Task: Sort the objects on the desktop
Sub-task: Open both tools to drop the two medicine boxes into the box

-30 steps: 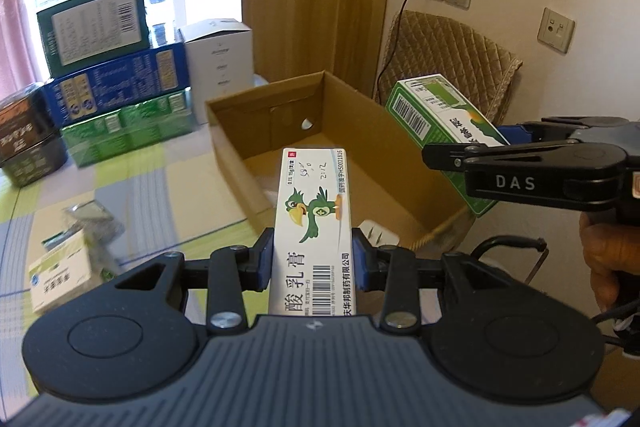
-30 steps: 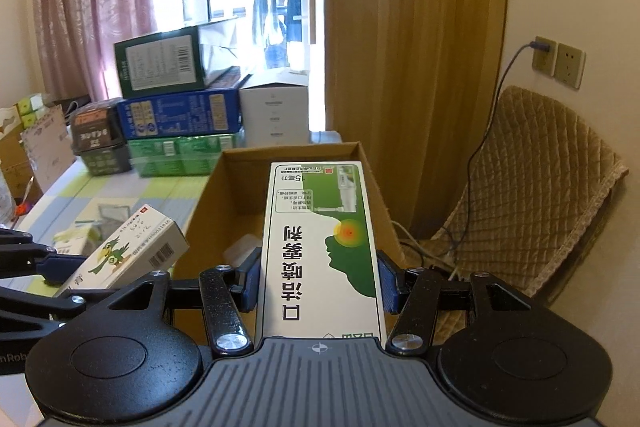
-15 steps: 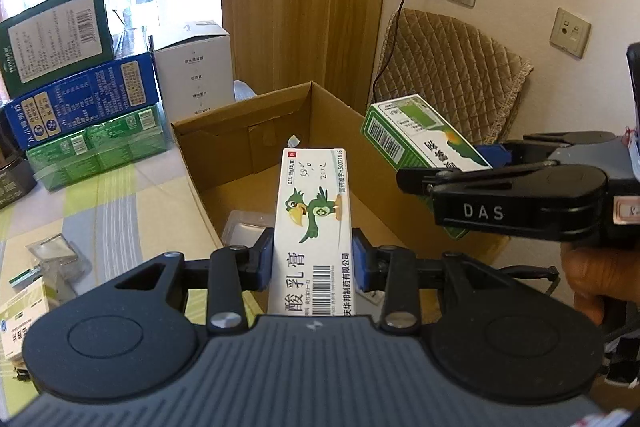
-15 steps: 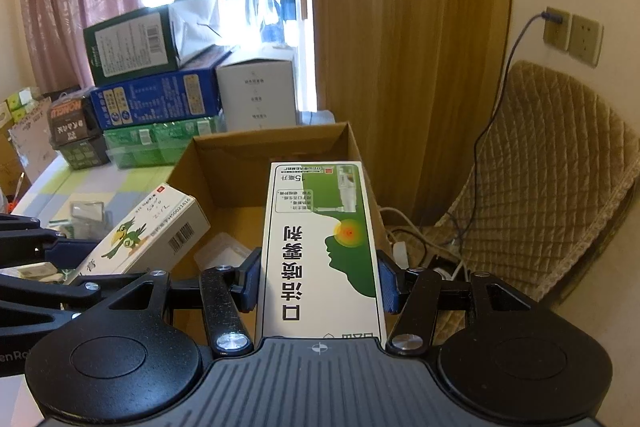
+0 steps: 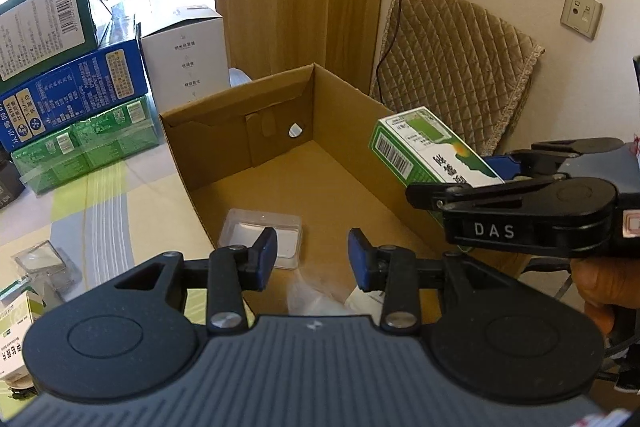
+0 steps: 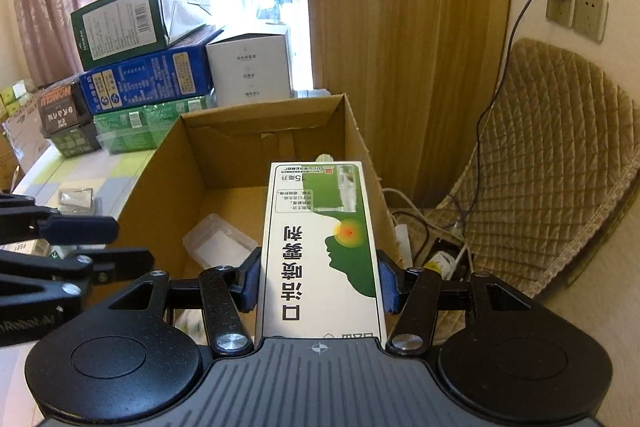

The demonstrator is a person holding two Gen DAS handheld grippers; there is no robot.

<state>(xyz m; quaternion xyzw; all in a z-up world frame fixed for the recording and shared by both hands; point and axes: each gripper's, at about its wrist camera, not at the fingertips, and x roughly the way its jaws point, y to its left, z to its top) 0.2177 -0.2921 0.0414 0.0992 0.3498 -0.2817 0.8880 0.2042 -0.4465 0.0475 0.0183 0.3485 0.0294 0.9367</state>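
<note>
**Left gripper empty over the carton, right gripper holding the green and white box**

The left gripper [image 5: 312,253] hangs above the near end of the open brown cardboard carton [image 5: 348,183], its blue pads apart with nothing between them. A second ago those pads clamped a white box printed with a green bird; that box is no longer in the gripper, and where it lies now cannot be told. On the carton floor just beyond the left pad lies a clear plastic clamshell case [image 5: 262,233], and something pale and crumpled shows below the gripper's fingers.

The right gripper [image 6: 318,277] is clamped on a tall green and white medicine box [image 6: 320,239] with a face profile printed on it. The box stands along the fingers and reaches out over the carton's right wall. From the left wrist view the same box sits above that wall's rim, with a person's hand [image 5: 600,285] on the handle.

The carton rests on a striped green and grey surface [image 5: 100,203]. Behind it stand stacked green, blue and white cartons [image 5: 76,99]; a quilted tan chair cover [image 6: 560,155] is at right.
</note>
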